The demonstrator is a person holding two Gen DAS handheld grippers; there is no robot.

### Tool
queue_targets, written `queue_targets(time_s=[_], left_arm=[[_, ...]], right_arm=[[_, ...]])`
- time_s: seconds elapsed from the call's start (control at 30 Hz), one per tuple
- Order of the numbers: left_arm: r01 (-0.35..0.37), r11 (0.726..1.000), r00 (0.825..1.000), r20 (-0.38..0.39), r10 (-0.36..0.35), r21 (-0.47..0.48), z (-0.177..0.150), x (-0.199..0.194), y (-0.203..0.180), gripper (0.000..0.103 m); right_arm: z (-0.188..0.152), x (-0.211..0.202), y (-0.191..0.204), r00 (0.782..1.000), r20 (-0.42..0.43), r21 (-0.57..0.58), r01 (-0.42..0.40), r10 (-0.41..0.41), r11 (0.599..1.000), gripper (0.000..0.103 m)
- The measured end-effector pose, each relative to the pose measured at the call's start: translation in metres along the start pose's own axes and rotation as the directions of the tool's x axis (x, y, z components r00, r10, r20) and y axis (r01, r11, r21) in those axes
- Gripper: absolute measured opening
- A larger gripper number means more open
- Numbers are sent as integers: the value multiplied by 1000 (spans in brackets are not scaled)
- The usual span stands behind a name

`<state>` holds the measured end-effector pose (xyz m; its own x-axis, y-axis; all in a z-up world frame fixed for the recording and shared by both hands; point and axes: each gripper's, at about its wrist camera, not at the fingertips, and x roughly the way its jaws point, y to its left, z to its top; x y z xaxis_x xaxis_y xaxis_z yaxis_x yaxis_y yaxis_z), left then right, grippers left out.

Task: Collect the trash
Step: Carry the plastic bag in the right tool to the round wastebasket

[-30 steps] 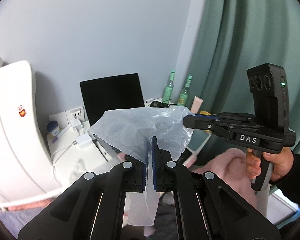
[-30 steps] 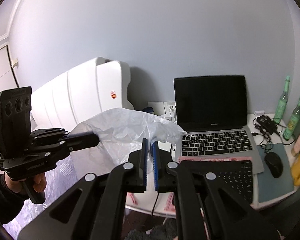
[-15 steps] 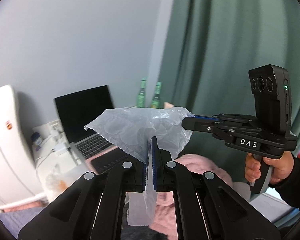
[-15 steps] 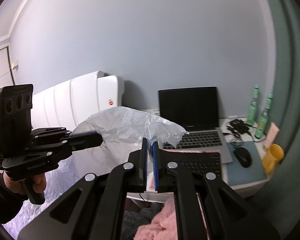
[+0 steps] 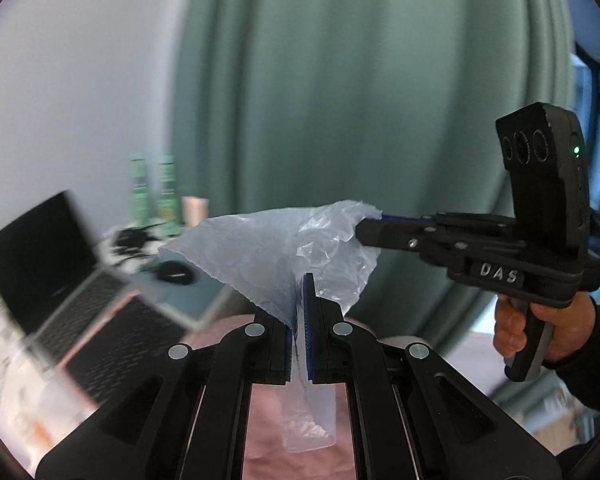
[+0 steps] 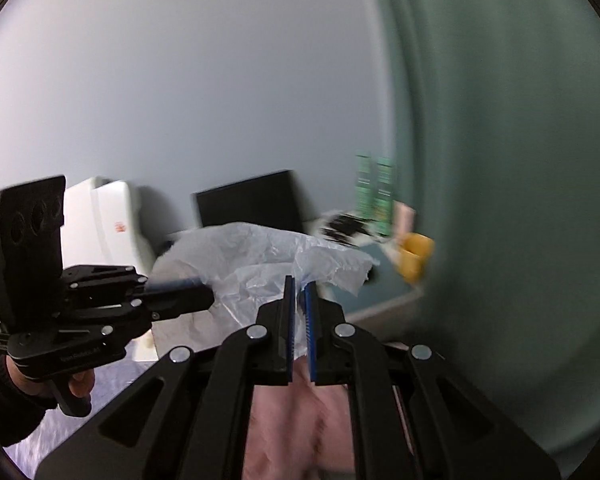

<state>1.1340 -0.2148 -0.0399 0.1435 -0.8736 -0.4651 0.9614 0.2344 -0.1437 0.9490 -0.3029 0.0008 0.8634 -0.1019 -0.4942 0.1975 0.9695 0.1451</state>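
Note:
A thin clear plastic bag (image 5: 272,252) hangs in the air, stretched between both grippers. My left gripper (image 5: 299,300) is shut on one edge of it, and a strip of the bag hangs down between the jaws. My right gripper (image 5: 366,228) comes in from the right of the left wrist view, shut on the opposite edge, held by a hand (image 5: 548,328). In the right wrist view the bag (image 6: 268,264) spreads ahead of my right gripper (image 6: 299,300), and my left gripper (image 6: 204,294) pinches it from the left.
A green curtain (image 5: 360,100) fills the space ahead. To the left stands a desk (image 6: 384,280) with an open laptop (image 5: 40,264), two green bottles (image 5: 156,192), a mouse (image 5: 174,272) and a yellow cup (image 6: 416,252). A pink fabric (image 5: 300,440) lies below. A white appliance (image 6: 104,216) stands against the wall.
Both grippers have swung to the right with the bag held between them. The desk and laptop have slid to the left of both views, and the curtain now fills much more of them.

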Motion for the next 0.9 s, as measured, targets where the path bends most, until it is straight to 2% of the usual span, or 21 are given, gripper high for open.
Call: queue_targets(time_s=[0.03,0.17,0.3,0.4,0.43,0.6,0.7,0.9], left_arm=[[55,998,998,-9,-54,24,3,10,-13,4],[187,978,982,-33,-184,96,9,33,-56,4],[314,937,949,-65,-307,156,14,56,-107,4],[399,892,917,-103,-385,212,15,71,-155,4],[437,868,900,-120,-420,237,16,77,-180,4],[547,780,837,-177,-518,303,10,91,-271,3],[613,717,789,-220,-573,332,-1,100,-336,3],[731,578,679,-303,-668,362,-23,113,-463,3]], right_arm=[[-8,-13,-8,999,0,25,42,-42,999,7],[-33,-57,-31,985,10,107,172,-174,979,7],[-60,-106,-55,956,17,182,285,-293,941,7],[-85,-154,-77,922,25,249,369,-387,896,7],[-92,-169,-83,912,27,265,389,-410,882,7],[-137,-249,-113,850,23,356,485,-527,799,7],[-173,-310,-130,799,-1,408,549,-601,729,7],[-222,-392,-154,702,-56,483,641,-710,597,7]])
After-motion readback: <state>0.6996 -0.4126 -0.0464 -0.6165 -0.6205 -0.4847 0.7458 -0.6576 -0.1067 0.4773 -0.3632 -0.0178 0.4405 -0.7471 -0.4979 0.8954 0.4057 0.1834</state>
